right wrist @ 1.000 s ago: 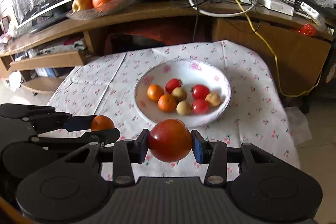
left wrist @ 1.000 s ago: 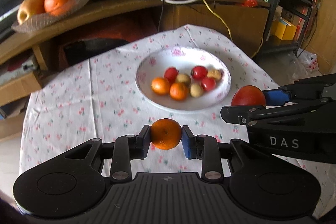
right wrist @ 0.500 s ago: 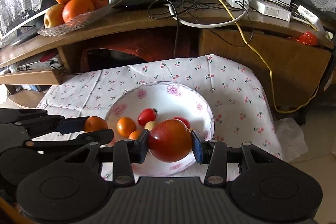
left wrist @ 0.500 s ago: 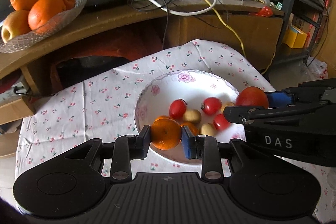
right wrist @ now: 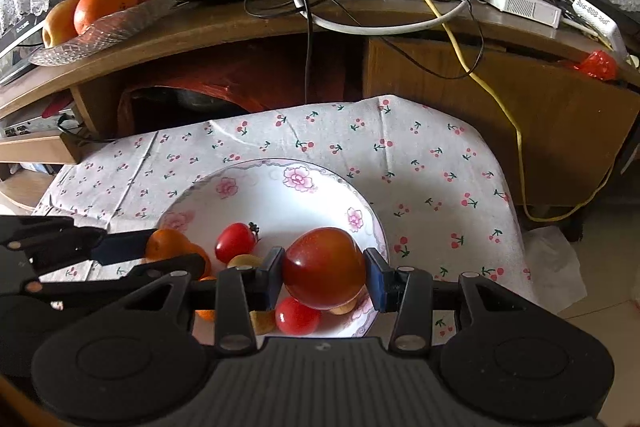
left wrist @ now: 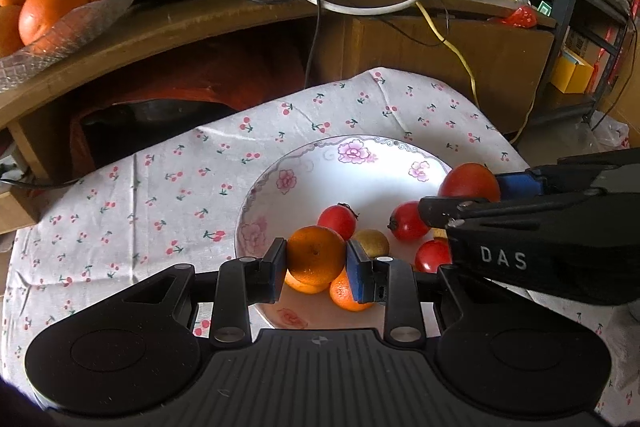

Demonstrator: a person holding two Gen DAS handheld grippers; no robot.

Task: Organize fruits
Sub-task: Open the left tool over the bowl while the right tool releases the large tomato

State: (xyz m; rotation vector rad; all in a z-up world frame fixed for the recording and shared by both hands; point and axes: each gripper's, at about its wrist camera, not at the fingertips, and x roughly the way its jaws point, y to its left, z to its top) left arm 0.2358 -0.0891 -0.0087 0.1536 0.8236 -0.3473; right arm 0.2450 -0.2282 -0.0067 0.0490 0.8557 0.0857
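Left gripper pinches a tangerine, right gripper clamps a big red tomato, both over the floral plate. Best: lower gently into bare spots before releasing, clear of the cherry tomatoes.

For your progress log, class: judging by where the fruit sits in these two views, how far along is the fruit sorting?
Done: several small fruits already lie in the floral plate. In hand: the left gripper clamps an orange and the right gripper a red apple, both above the plate. Left: releasing both. No loose fruit shows on the tablecloth.
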